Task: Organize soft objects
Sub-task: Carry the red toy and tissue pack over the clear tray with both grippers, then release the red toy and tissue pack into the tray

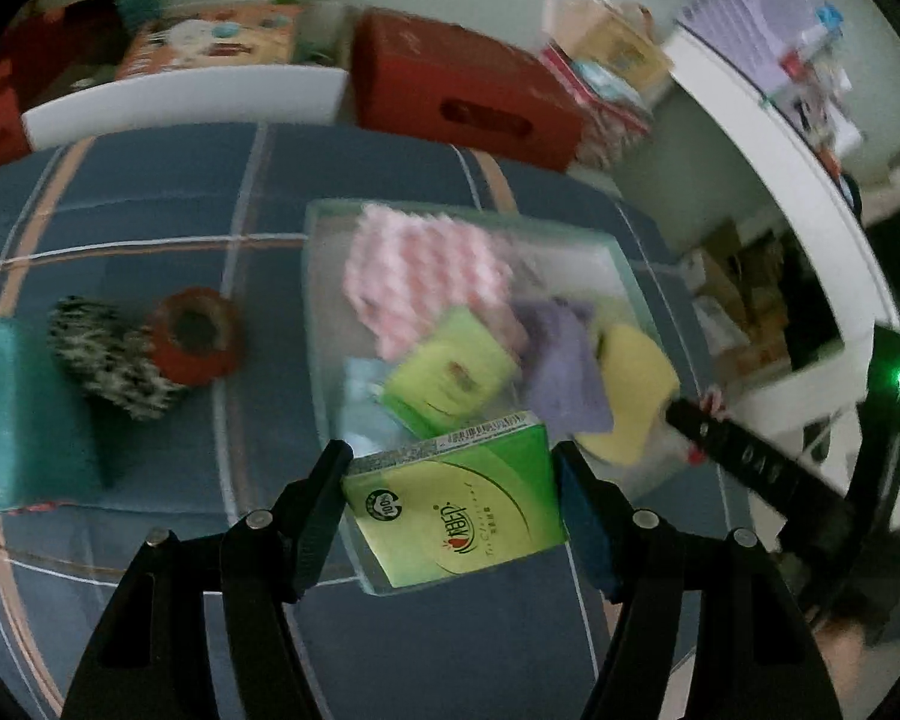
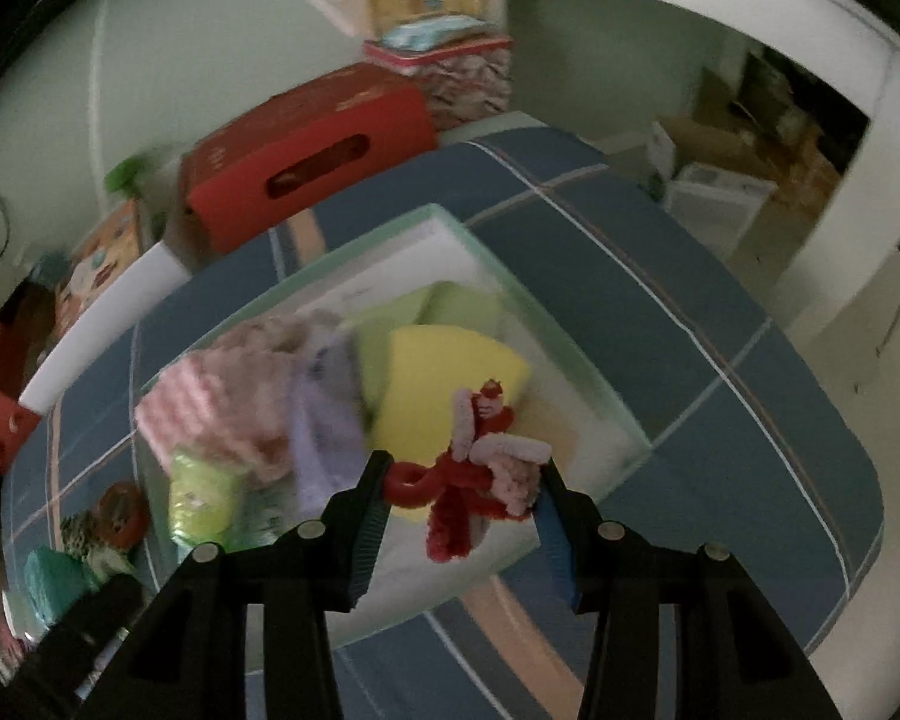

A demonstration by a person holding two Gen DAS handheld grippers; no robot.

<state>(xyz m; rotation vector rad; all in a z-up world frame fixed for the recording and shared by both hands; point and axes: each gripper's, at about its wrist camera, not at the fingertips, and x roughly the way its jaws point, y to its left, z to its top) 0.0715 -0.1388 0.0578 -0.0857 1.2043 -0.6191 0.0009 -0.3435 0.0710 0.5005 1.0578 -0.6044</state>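
The left gripper (image 1: 453,471) holds a green tissue pack (image 1: 459,504) between its jaws, which are clamped on the pack's two sides; the pack sits over the near edge of a translucent bin (image 1: 621,258); the right gripper (image 2: 462,495) has its jaws clamped on a red and pink pipe-cleaner figure (image 2: 480,468), which hangs over the same bin (image 2: 450,222); in the left wrist view the right gripper (image 1: 699,420) appears as a dark bar at the right of the bin, with the red and pink figure (image 1: 711,405) at its tip. The bin rests on a blue plaid bedspread (image 1: 150,180) and contains a pink striped cloth (image 1: 426,276), a second green tissue pack (image 1: 450,378), a purple cloth (image 1: 561,372), a yellow sponge (image 1: 630,384) and a light blue item (image 1: 366,402) against its left wall; identity of the blue item cannot be determined. On the bedspread, left of the bin and apart from it, lie a red ring-shaped object (image 1: 195,342), a black-and-white speckled soft object (image 1: 111,357) touching the ring, and a teal object (image 1: 6,408) beside it at the frame edge. Behind the bed stands a red cardboard box (image 1: 462,96) with a handle slot; both views are motion-blurred.
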